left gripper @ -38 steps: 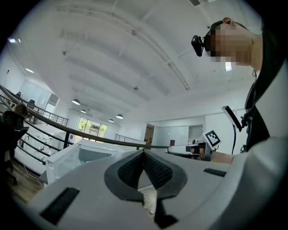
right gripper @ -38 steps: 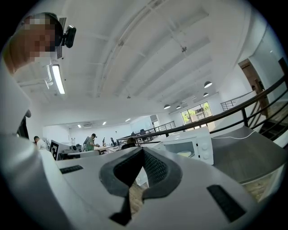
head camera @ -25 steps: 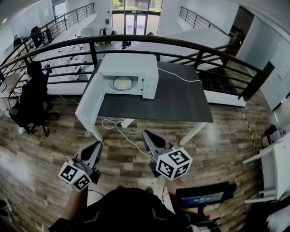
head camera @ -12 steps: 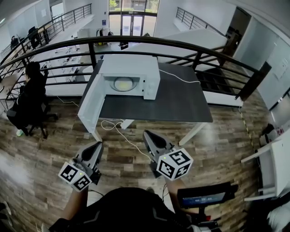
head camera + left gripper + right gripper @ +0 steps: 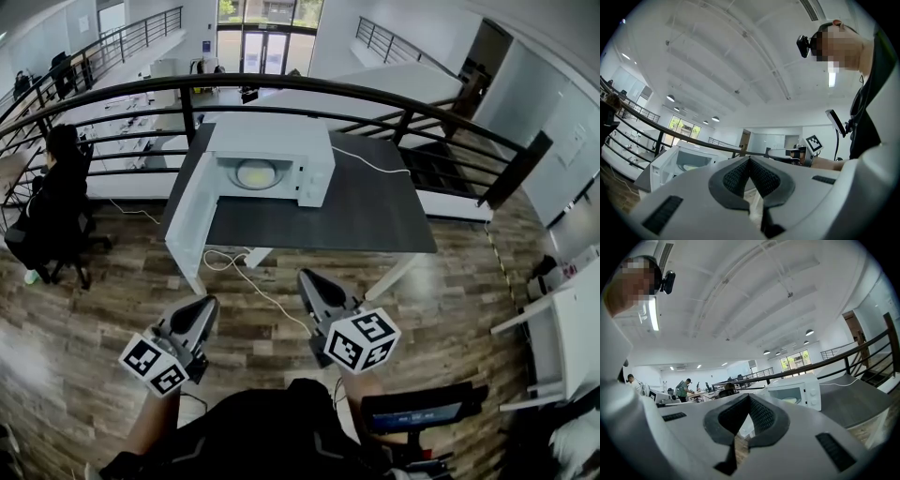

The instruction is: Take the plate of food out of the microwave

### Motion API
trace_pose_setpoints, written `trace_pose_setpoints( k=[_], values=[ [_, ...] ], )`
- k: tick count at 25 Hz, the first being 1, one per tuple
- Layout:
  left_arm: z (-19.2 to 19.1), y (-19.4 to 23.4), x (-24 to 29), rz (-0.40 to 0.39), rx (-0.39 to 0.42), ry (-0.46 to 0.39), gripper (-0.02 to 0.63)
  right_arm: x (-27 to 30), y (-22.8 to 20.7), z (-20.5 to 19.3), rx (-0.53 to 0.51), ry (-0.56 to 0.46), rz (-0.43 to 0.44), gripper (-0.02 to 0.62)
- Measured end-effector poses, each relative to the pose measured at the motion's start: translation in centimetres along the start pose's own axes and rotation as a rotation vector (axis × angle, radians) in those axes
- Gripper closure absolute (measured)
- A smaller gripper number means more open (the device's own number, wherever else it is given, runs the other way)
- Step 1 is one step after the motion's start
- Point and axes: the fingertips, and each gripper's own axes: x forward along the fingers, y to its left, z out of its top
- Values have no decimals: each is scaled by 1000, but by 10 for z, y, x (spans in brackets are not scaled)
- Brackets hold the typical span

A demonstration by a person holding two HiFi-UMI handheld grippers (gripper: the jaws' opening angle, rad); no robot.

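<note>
Head view: plate (image 5: pixel 254 172) inside microwave (image 5: pixel 314 155) looks rigid, breakable (take its rim); left gripper (image 5: pixel 207 303) and right gripper (image 5: pixel 307 278) closed, empty.

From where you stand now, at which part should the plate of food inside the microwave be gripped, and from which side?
Grip the plate by its near rim, coming straight in from the front. The microwave door stands open to the left, so only that front opening is free; walls close the other sides. The plate lies flat, so its edge probably suits a pinch.
</note>
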Motion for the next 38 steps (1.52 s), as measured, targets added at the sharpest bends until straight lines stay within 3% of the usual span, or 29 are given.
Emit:
trace_pose_setpoints(
  k=[7,14,38],
  values=[
    [-4,11,11,-11,2,12,601,8,-14,-6,11,12,-15,597],
    [6,28,38,50,17,-2,602,33,-35,10,10,15,39,597],
    [6,73,182,162,57,19,601,101,-168,46,46,25,172,597]
  ],
)
